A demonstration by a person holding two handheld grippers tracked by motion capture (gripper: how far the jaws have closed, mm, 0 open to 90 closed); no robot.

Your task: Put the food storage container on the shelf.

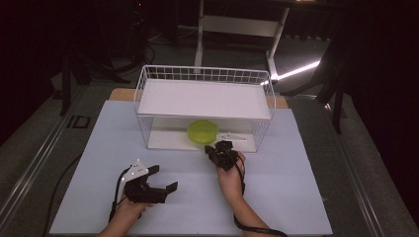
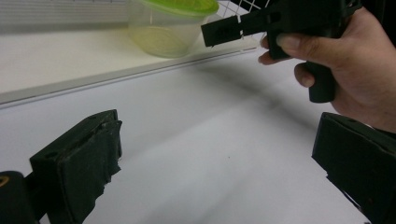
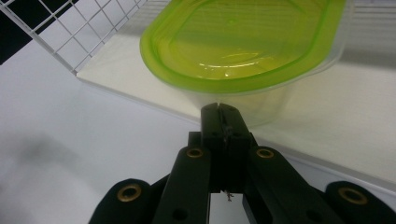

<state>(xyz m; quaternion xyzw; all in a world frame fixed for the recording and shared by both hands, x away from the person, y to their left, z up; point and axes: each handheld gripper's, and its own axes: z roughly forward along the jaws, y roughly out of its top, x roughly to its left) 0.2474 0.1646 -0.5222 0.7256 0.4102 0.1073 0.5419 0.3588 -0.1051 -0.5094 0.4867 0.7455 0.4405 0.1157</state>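
A clear plastic tub with a lime-green lid [image 1: 202, 131] [image 2: 170, 21] [image 3: 243, 46] stands on the lower board of a white wire rack [image 1: 205, 74]. My right gripper [image 1: 213, 149] [image 2: 224, 30] [image 3: 219, 112] is shut, and I see nothing between its jaws. Its tip points at the tub's near wall, just under the lid's rim; I cannot tell whether it touches. My left gripper [image 1: 163, 177] [image 2: 217, 140] is open and holds nothing. It rests low over the white tabletop at the front left, well short of the rack.
The rack has a white upper shelf [image 1: 202, 98] over the tub and wire mesh sides [image 3: 70, 42]. Its lower board [image 2: 56, 60] forms a low step at the front. The white tabletop [image 1: 276, 187] ends on all sides against dark floor.
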